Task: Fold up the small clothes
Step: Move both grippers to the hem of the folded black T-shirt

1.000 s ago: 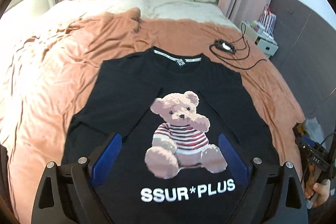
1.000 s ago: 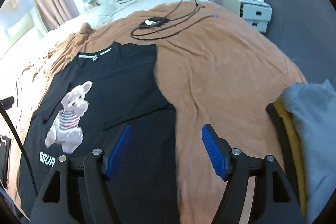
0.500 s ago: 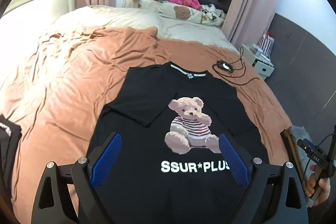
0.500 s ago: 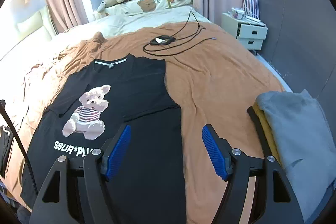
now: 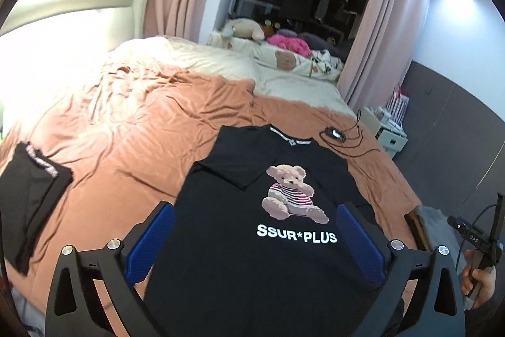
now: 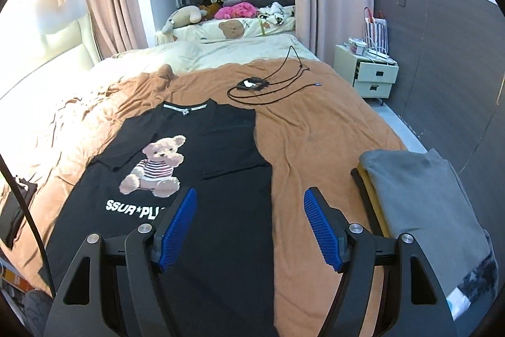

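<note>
Black T-shirt [image 5: 277,242] on bed [image 5: 126,141]: 2 sleeves folded in, body unfolded. Left claw [image 5: 252,245] opening, empty; right claw [image 6: 249,229] released, empty. Folded stack [image 6: 423,198] at 3 o'clock.

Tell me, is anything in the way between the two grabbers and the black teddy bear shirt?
Nothing visible. The black T-shirt lies flat on the bed just beyond the left gripper, whose jaws are opening, and the open right gripper, with nothing between.

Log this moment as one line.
black teddy-bear print T-shirt: flat on orange bedsheet, sleeves folded in | left hand-held gripper: opening, empty | right hand-held gripper: open, empty
</note>
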Action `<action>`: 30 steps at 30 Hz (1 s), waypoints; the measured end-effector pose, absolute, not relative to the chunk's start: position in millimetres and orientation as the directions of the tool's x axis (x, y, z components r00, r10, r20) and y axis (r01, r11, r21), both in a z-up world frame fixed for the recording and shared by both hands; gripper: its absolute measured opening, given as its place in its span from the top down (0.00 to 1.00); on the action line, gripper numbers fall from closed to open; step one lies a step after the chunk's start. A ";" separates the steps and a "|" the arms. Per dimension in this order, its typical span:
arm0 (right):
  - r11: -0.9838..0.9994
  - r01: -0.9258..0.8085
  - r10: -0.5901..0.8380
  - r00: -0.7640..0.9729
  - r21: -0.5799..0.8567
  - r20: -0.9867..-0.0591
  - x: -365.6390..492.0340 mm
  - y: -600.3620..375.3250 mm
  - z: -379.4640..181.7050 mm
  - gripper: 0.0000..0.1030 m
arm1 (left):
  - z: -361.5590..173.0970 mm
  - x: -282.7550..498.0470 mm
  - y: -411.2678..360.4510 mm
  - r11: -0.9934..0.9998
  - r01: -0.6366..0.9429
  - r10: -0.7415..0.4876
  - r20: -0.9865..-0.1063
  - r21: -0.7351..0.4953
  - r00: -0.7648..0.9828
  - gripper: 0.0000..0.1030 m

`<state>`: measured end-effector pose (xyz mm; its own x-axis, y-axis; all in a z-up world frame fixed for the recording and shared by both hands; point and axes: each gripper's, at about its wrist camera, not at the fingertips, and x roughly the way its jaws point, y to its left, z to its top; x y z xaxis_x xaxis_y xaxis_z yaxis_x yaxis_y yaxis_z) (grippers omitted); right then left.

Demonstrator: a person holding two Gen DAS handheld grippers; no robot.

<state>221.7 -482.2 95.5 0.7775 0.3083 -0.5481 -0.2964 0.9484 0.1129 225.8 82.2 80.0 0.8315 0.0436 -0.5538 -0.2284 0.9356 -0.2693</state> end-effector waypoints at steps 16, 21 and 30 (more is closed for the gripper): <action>0.949 -0.263 0.315 0.815 0.174 -0.486 154.9 -502.3 90.9 0.00 | 70.1 118.1 107.5 0.926 -0.284 0.117 -0.528 -0.248 0.841 0.00; 0.935 -0.282 0.351 0.817 0.215 -0.457 137.2 -518.9 76.8 0.00 | 56.3 106.4 110.8 0.939 -0.251 0.101 -0.508 -0.237 0.856 0.00; 0.929 -0.257 0.358 0.809 0.268 -0.467 109.2 -553.4 41.9 0.00 | 7.3 93.1 125.0 0.948 -0.196 0.028 -0.544 -0.253 0.839 0.00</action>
<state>109.2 -553.4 41.9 0.8088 0.3580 -0.4667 -0.2566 0.9287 0.2677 93.1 125.0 7.3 0.8385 0.0278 -0.5442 -0.1956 0.9475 -0.2529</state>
